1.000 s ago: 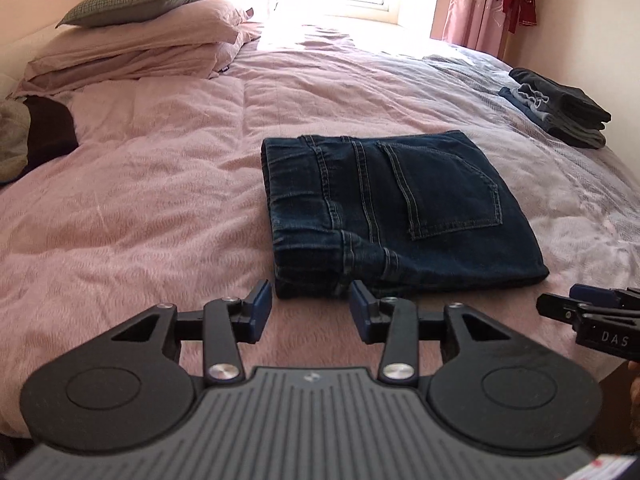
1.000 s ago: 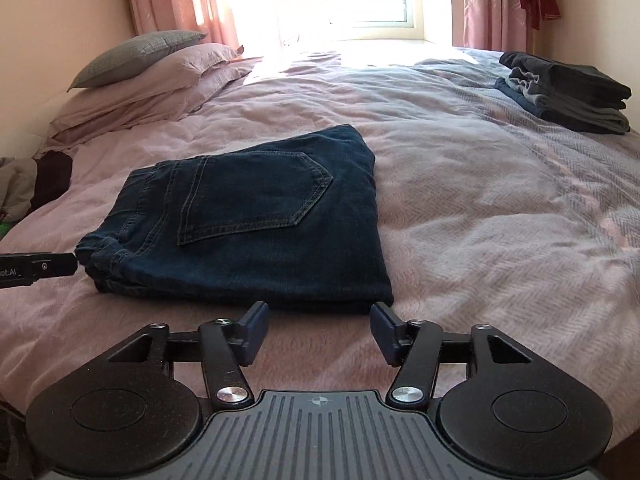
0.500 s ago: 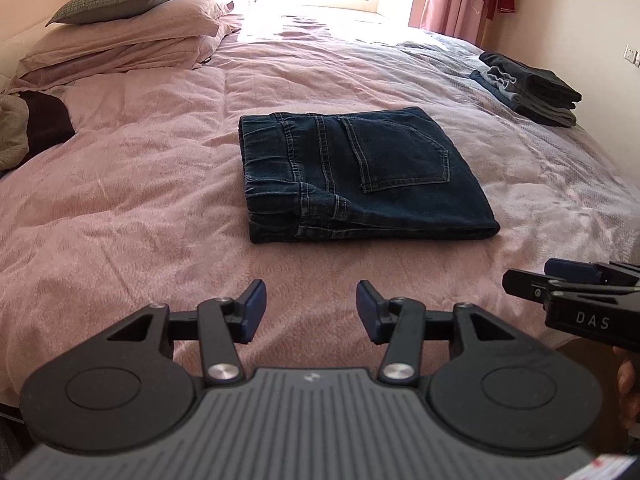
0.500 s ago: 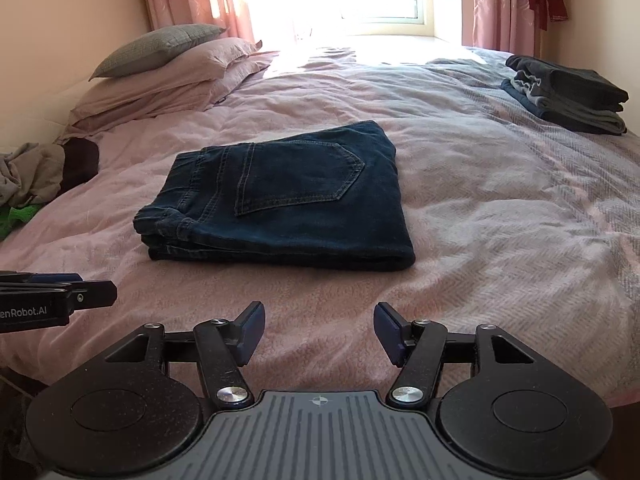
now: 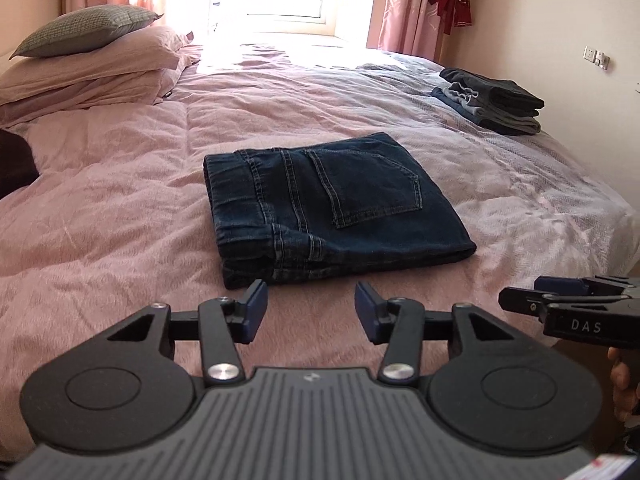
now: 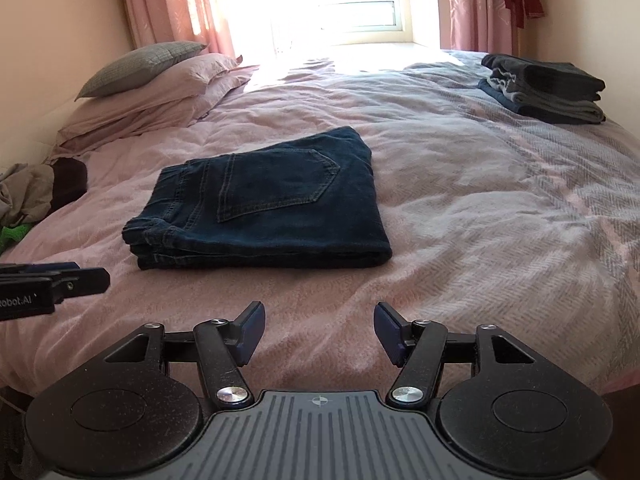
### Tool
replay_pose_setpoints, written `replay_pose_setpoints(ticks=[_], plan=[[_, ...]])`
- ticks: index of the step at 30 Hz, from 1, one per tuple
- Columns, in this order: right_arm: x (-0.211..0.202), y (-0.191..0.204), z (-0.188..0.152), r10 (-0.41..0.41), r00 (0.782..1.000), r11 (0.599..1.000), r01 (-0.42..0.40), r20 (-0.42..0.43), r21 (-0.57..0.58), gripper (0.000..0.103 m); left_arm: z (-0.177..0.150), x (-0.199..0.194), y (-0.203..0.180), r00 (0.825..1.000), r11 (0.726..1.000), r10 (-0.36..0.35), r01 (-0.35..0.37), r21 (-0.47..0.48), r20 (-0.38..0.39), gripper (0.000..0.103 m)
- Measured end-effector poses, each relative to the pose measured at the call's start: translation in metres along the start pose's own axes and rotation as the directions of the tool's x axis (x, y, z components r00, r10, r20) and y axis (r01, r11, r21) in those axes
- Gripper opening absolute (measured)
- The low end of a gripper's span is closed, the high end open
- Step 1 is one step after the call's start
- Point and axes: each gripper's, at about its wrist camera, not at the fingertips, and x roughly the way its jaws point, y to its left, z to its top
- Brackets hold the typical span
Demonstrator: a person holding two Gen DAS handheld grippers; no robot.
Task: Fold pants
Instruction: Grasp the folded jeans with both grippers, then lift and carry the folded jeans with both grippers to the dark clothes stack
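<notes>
The jeans (image 5: 332,208) lie folded into a compact rectangle near the middle of the bed (image 5: 120,208), a little toward its near edge, back pocket up, waistband toward the pillow end. The layers stack evenly; the near side shows several stacked folds and the far corners look square. From what shows, the folding itself seems finished, with no leg or hem trailing out, though the far side of the bundle is hidden, so I cannot say whether that edge is as tidy.

The left gripper (image 5: 308,310) hangs over the bed's near edge, just short of the jeans. Nothing sits between its blue pads and its jaws are closing slightly with only the pink cover under them. The right gripper (image 6: 318,334) also hovers over the near edge, apart from the jeans, jaws wide and empty. Each gripper's tip shows at the side of the other's view, so the two are side by side, both clear of the cloth.

A pile (image 6: 544,88) of folded dark clothes sits at the far right corner of the bed, and pillows (image 5: 88,64) are stacked at the far left. What may be left, as a judgement, is only to move the jeans onto that pile or to take up another pair; loose clothes (image 6: 28,196) lie at the left edge.
</notes>
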Motion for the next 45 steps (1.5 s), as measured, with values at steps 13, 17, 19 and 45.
replay_pose_setpoints(ticks=[13, 17, 19, 45], plan=[[0.132, -0.003, 0.104, 0.116, 0.99, 0.989, -0.107, 0.081, -0.103, 0.018, 0.104, 0.165, 0.004, 0.998, 0.986, 0.005, 0.005, 0.164, -0.066, 0.019], [0.183, -0.001, 0.116, 0.101, 0.994, 0.978, -0.106, -0.035, -0.178, 0.018, 0.107, 0.202, 0.009, 0.986, 0.979, 0.048, -0.015, 0.204, -0.157, 0.018], [0.185, 0.001, 0.126, 0.097, 0.992, 0.975, -0.112, -0.085, -0.19, 0.018, 0.116, 0.197, 0.009, 0.985, 0.981, 0.042, -0.009, 0.196, -0.166, 0.018], [0.18, -0.113, 0.173, 0.241, 0.914, 0.969, -0.211, -0.327, 0.125, 0.062, 0.091, 0.141, 0.126, 0.937, 0.865, -0.039, -0.142, -0.48, -0.348, 0.062]])
